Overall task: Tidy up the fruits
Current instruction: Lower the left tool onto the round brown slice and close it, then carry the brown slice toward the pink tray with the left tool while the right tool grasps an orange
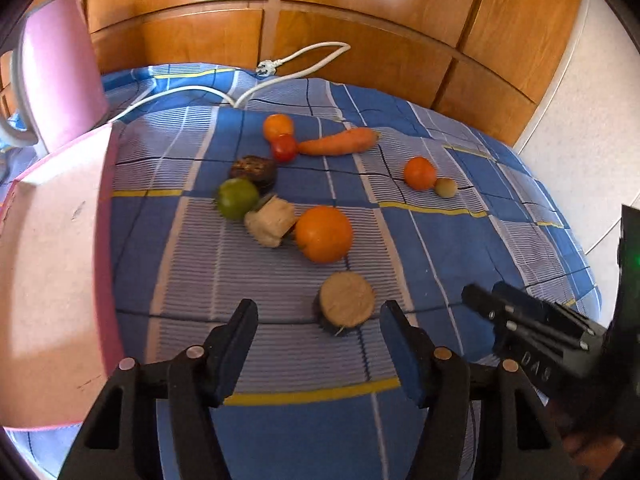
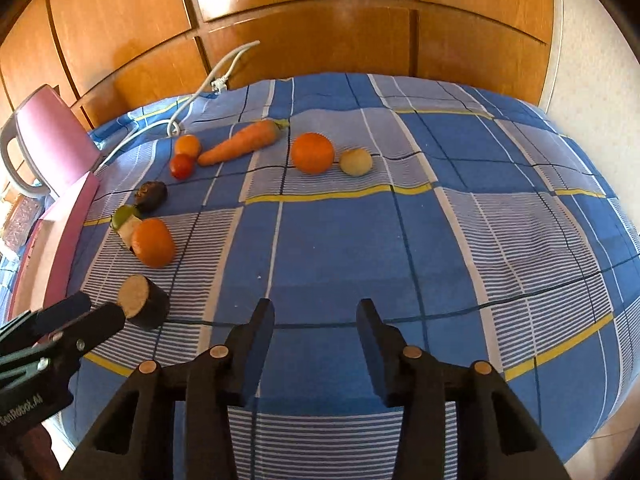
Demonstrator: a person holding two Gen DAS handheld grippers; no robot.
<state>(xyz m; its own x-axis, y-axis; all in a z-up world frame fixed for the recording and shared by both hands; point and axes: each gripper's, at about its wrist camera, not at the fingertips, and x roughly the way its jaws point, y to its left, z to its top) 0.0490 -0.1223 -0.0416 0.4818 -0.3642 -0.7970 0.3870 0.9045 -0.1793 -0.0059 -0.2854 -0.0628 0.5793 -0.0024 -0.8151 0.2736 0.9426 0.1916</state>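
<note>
On the blue checked cloth [image 1: 400, 260] lie a large orange [image 1: 324, 234], a green fruit [image 1: 237, 199], a carrot [image 1: 340, 142], a red tomato [image 1: 284, 148], two small oranges [image 1: 278, 126] [image 1: 419, 173], a small yellowish fruit [image 1: 445, 187] and several round cut pieces [image 1: 347, 300]. My left gripper [image 1: 320, 328] is open and empty, just short of the nearest cut piece. My right gripper [image 2: 316, 320] is open and empty over bare cloth; it also shows in the left wrist view [image 1: 496, 304]. The large orange [image 2: 154, 242] and carrot [image 2: 240, 142] lie to its far left.
A pink box [image 1: 52, 264] stands at the left edge, with a pink chair [image 1: 60, 64] behind it. A white power cable [image 1: 280, 68] lies across the far cloth. Wooden wardrobe doors [image 1: 360, 20] close off the back. The cloth's right edge drops to a pale floor [image 2: 592, 100].
</note>
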